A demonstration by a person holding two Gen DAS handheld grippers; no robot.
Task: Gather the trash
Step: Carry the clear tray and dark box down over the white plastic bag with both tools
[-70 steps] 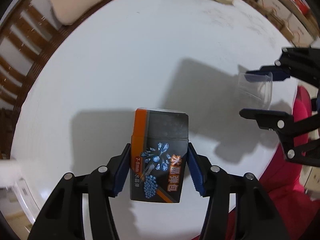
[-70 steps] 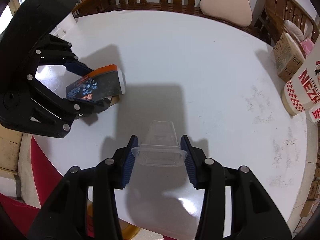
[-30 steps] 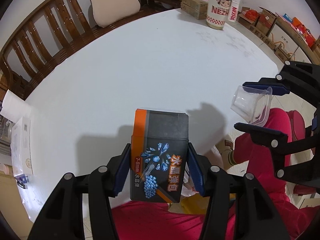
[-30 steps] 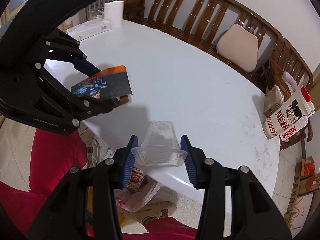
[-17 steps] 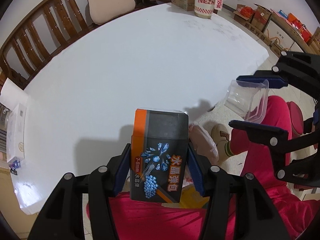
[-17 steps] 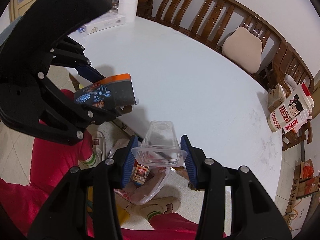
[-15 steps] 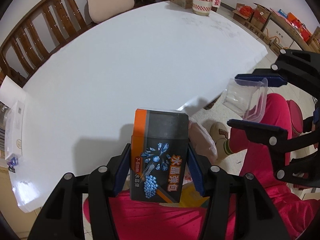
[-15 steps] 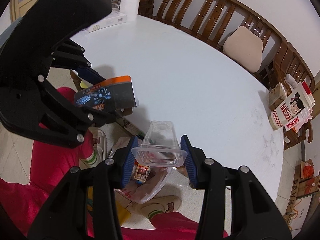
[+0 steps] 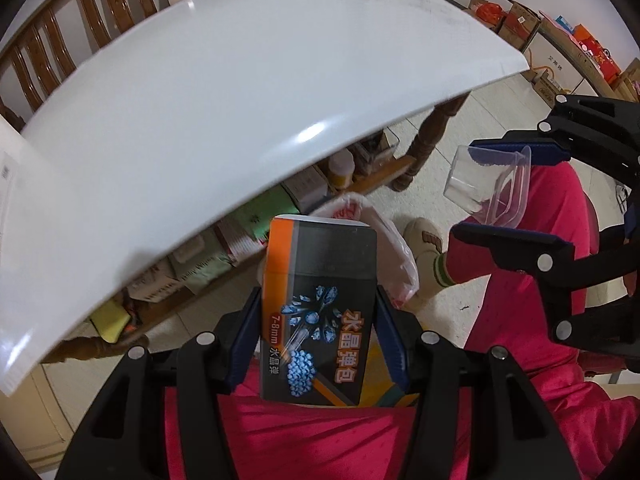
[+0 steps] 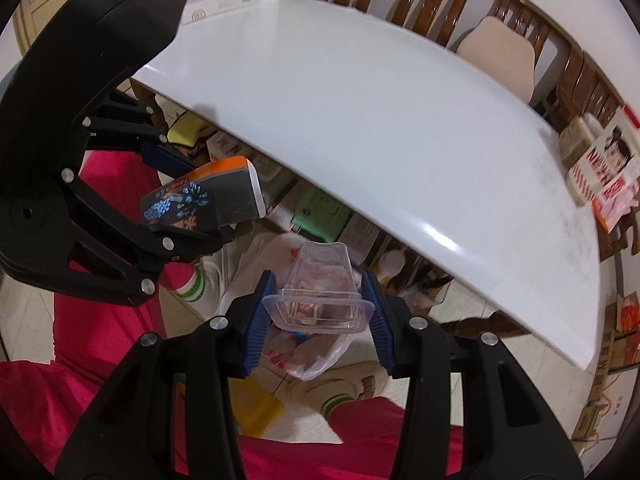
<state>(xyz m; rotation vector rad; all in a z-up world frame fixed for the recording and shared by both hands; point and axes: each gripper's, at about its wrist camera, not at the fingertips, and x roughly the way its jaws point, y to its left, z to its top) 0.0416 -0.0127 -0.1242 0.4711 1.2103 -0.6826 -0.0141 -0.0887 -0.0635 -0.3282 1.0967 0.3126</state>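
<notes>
Left wrist: your left gripper [image 9: 319,332] clamps the box [image 9: 320,312] at 6 o'clock, over the bag [image 9: 384,248]; table [image 9: 200,100] at 11. Right wrist: your right gripper [image 10: 318,314] pinches the cup [image 10: 320,292] above the bag [image 10: 316,356], box [image 10: 208,200] at 9

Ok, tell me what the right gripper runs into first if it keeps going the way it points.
Most likely the plastic bag on the floor. The right gripper, shut on the clear tub, points down at the bag's open mouth, past the table edge. Depth is hard to judge.
</notes>
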